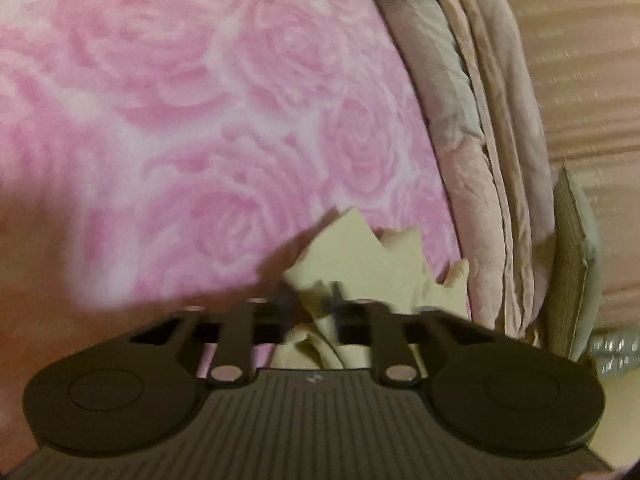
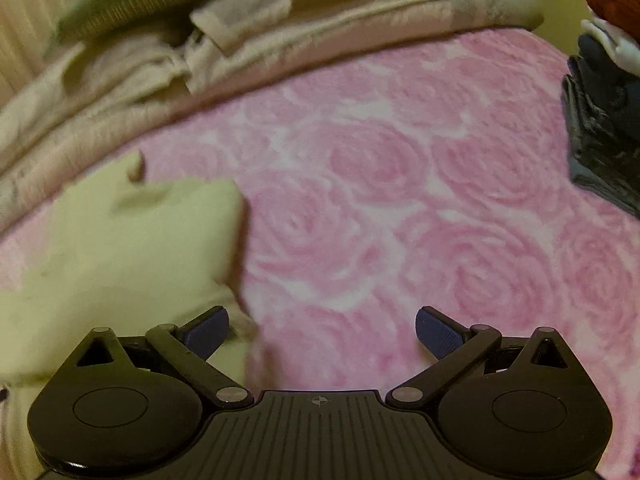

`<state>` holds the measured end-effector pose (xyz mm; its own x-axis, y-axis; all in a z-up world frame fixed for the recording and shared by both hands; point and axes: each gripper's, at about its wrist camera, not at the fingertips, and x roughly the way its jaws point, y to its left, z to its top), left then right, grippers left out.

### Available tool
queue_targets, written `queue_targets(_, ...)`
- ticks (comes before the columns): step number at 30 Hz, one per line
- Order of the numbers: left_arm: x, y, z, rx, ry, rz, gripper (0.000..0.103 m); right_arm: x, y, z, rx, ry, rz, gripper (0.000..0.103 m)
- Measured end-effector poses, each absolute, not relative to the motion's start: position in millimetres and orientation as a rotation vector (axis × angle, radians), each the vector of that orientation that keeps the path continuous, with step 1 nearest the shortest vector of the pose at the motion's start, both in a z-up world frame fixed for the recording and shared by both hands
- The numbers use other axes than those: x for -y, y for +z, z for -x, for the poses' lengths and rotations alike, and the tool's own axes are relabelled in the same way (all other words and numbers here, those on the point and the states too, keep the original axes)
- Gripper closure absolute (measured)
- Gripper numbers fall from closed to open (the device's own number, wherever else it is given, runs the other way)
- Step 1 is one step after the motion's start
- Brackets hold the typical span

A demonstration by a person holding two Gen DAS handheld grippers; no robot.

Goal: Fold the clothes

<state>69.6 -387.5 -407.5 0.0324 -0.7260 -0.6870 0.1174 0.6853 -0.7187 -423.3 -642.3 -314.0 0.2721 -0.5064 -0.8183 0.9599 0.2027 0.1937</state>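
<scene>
The left gripper [image 1: 316,304] has its jaws pinched nearly together on a bunched fold of the cream garment [image 1: 352,252], which spills out from between the fingers onto the pink rose blanket [image 1: 180,112]. The right gripper [image 2: 322,332] is spread wide and holds nothing; the cream garment [image 2: 132,248] lies on the blanket just beside its left finger. Beyond the garment, rumpled beige bedding [image 2: 280,36] edges the blanket, and a dark clothes pile [image 2: 604,120] sits at its far right.
</scene>
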Motion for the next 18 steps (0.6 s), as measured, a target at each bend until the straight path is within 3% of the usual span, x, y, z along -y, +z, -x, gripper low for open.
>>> queue_targets(4,394,-414,-67,-1.447,-0.686,0.569,0.083,646,-317,412,-0.697,-1.129,-0.804,0.0)
queue_targets(8,407,-397,-61,-1.256,-0.712,0.411,0.098,644,-319,409,-0.702,-1.132,-0.809,0.0)
queue_targets(13,453,-350,8,-0.749,-1.162,-0.306,0.1,643,-325,414,-0.721,-1.144,-0.816,0.0)
queue_targets(16,468,-353,68,-0.446,-1.434,-0.748,0.1,643,-328,417,-0.726,-1.151,-0.832,0.0)
queue_targets(18,475,-365,85,-0.459,-1.499,-0.868,0.098,643,-329,417,-0.724,-1.149,-0.843,0.0)
